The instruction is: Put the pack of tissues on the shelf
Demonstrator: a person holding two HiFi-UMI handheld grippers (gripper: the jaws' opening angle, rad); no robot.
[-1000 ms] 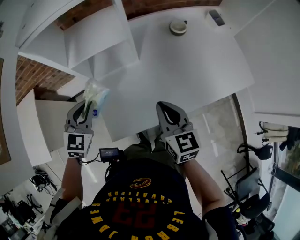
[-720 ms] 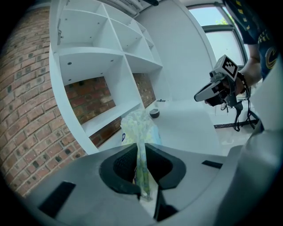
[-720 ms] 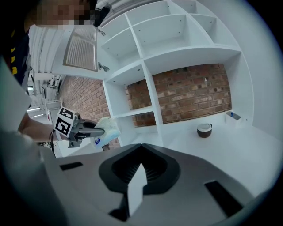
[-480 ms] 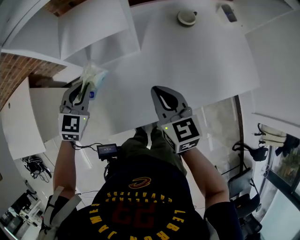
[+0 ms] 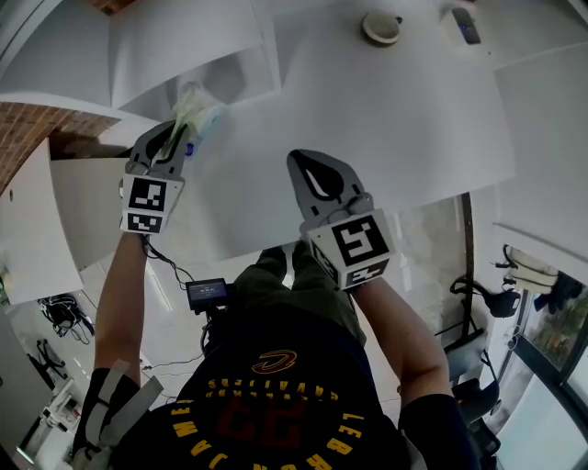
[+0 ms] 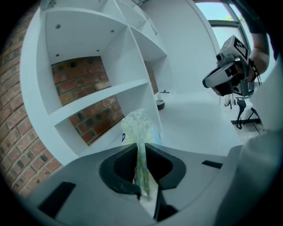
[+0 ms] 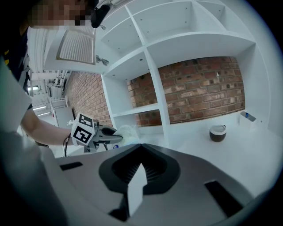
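White shelving (image 5: 184,46) with open compartments stands at the left end of the counter (image 5: 395,138), and red brick (image 7: 199,88) shows through its backless bays. The counter itself is a broad white slab running away to our right.

We hold our left gripper (image 5: 175,136) up at the front of the shelving, level with the lower bays. Its jaws are drawn in narrow and clamp the pack of tissues (image 5: 198,108) by one thin, flattened end. In the left gripper view the pinched film runs down between the jaws of that gripper (image 6: 142,148), while the puffy, pale green-and-white body of the pack (image 6: 139,126) sticks out past the tips, off the counter, just before the upright divider of the shelf (image 6: 101,95). We cannot tell whether it touches any board.

Our right gripper (image 5: 317,179) hangs over the counter's near edge, well apart from the pack. Its jaws are pressed together with nothing between them (image 7: 139,165).

Far back on the counter sits a small round cup (image 5: 379,27), and beside it, toward the corner, a small dark flat device (image 5: 466,25).
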